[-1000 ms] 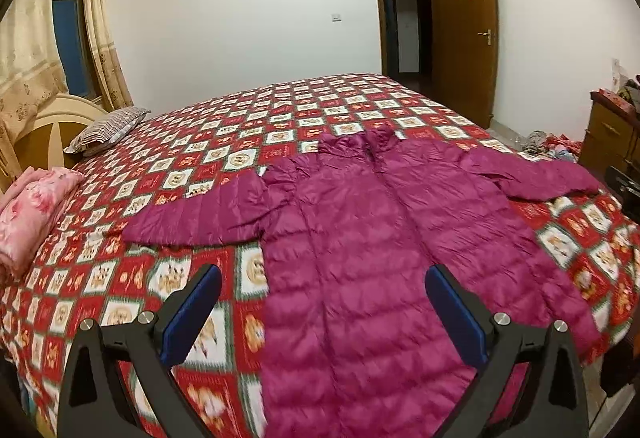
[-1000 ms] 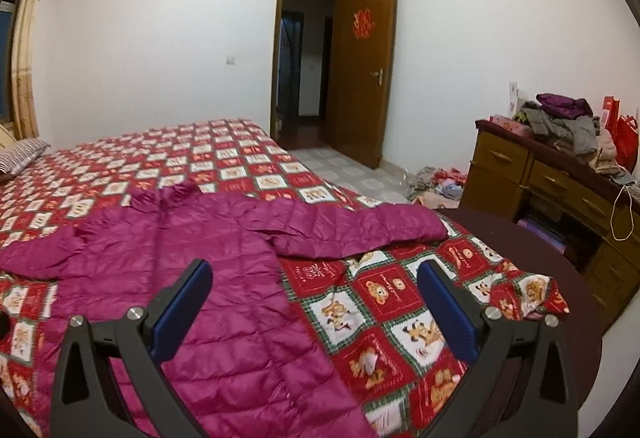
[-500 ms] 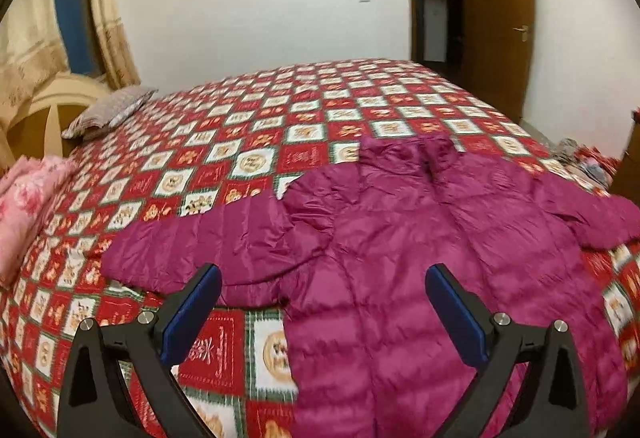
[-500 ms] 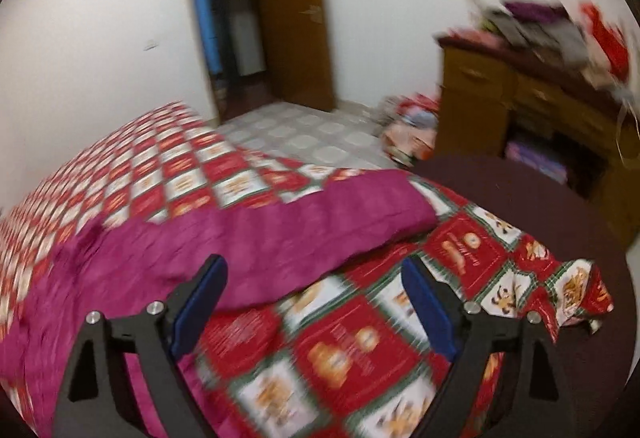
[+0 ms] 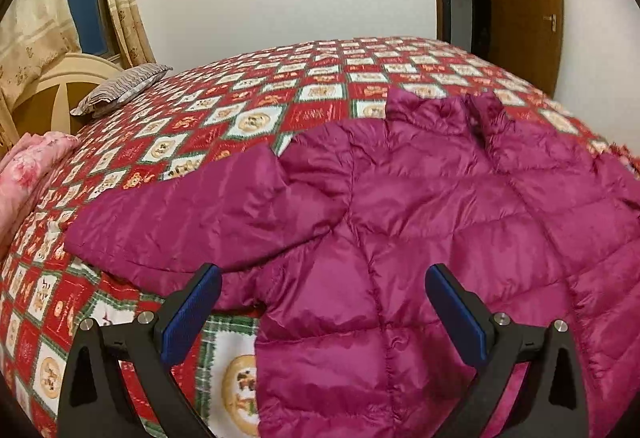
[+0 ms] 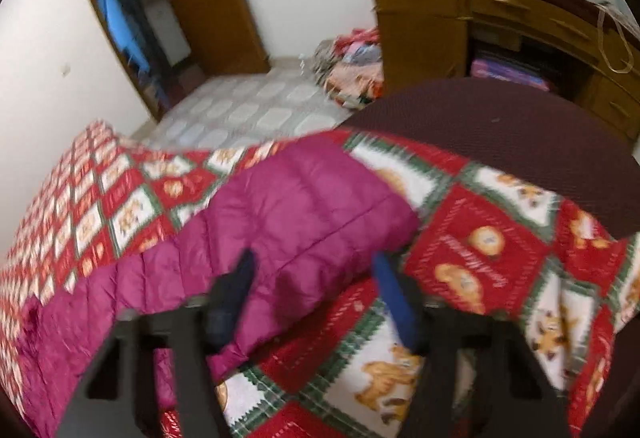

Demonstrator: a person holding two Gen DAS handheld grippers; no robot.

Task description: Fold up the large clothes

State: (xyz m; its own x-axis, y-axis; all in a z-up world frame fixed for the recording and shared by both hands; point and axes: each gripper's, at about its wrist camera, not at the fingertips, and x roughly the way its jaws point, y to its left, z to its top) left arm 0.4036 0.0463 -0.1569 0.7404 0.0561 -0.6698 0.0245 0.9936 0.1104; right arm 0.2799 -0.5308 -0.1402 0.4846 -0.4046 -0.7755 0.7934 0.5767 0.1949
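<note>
Two grippers are hanging over a magenta puffer jacket lying spread flat on a bed.

The right gripper [image 6: 314, 282], its jaws just having been narrowing, is straddling the lower edge of the jacket's sleeve [image 6: 304, 214] near the cuff; the blur is hiding whether the pads are pressing it. The left gripper [image 5: 322, 298] is standing wide with nothing gripped, above the jacket [image 5: 420, 230] where the other sleeve meets the body. The jacket is lying collar-away on the red patterned bedspread [image 5: 248, 106]; a striped pillow [image 5: 120, 88] is lying near the headboard, and a wooden dresser [image 6: 480, 18] is standing beyond the bed's corner.
</note>
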